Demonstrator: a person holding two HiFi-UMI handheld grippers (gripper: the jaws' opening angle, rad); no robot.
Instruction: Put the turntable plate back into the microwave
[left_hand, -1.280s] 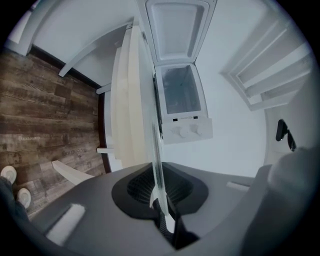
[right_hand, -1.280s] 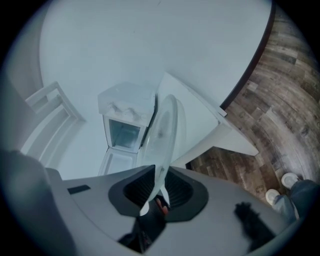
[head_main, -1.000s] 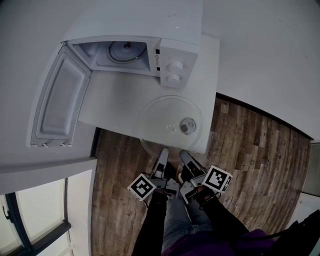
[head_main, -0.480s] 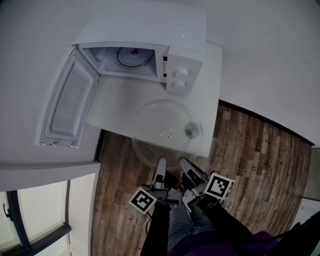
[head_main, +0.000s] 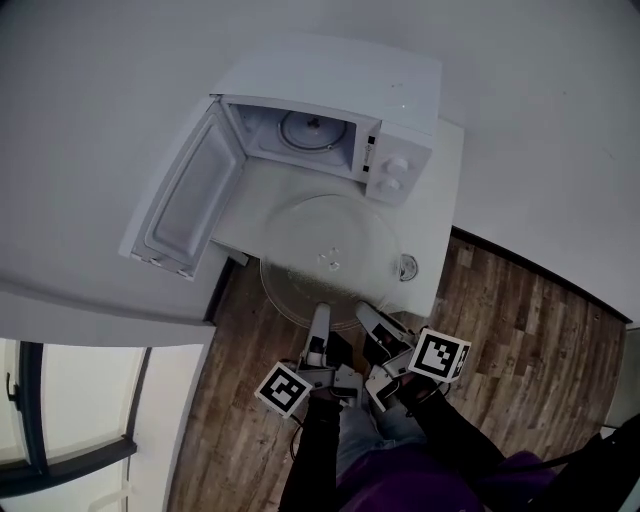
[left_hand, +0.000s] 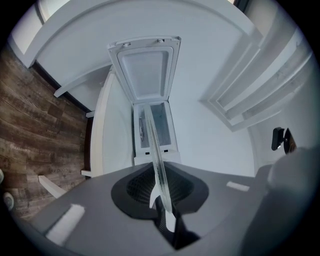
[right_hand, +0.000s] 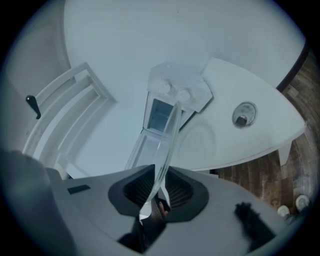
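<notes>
Near left: window (head_main: 60, 420) beside wood floor (head_main: 520, 340). Farther, white bench (head_main: 440, 230) carrying the microwave (head_main: 330, 80), door (head_main: 185, 200) swung wide to the left, roller ring (head_main: 312, 130) showing inside. In front of the opening, turntable plate (head_main: 325, 255), clear glass, held above the bench's near edge. Pinching its near rim: left tool (head_main: 318, 325), then right tool (head_main: 368, 318), side by side. Right of the plate, small round object (head_main: 407, 266) on the bench.

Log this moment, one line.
left gripper: shut on turntable plate | right gripper: shut on turntable plate | turntable plate: outside microwave | microwave door: open
</notes>
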